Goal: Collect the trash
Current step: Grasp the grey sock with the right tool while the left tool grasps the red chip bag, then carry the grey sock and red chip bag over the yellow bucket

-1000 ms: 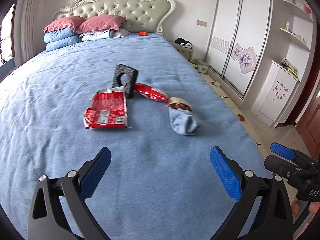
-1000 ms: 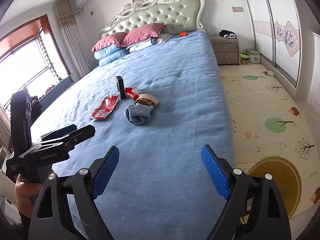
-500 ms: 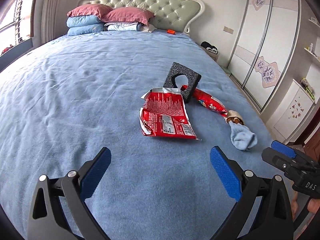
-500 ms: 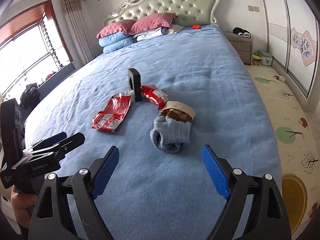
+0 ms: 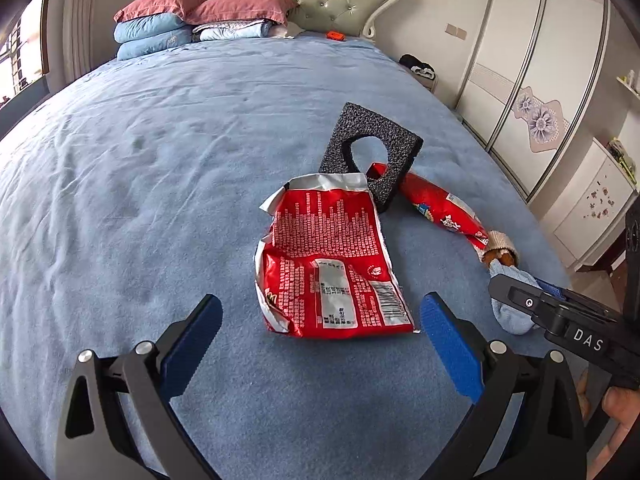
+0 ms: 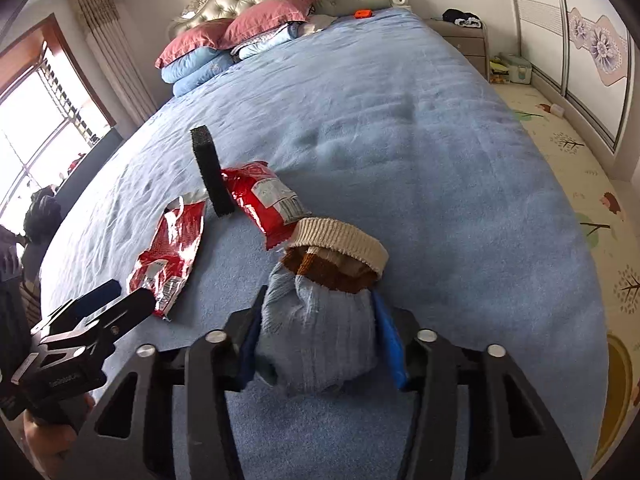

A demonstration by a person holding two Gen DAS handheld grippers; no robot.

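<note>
Right wrist view, blue sock [image 6: 316,344] clamped between jaws, on bed [image 6: 400,120]

Left tongs [image 5: 320,334] gape wide; right tongs [image 6: 316,340] are pinched partway closed.

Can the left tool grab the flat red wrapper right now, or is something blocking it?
Probably yes. The left tool is open and the flat red wrapper lies just ahead of its tips on the blue blanket, with nothing between. The black foam block stands beyond it.
</note>
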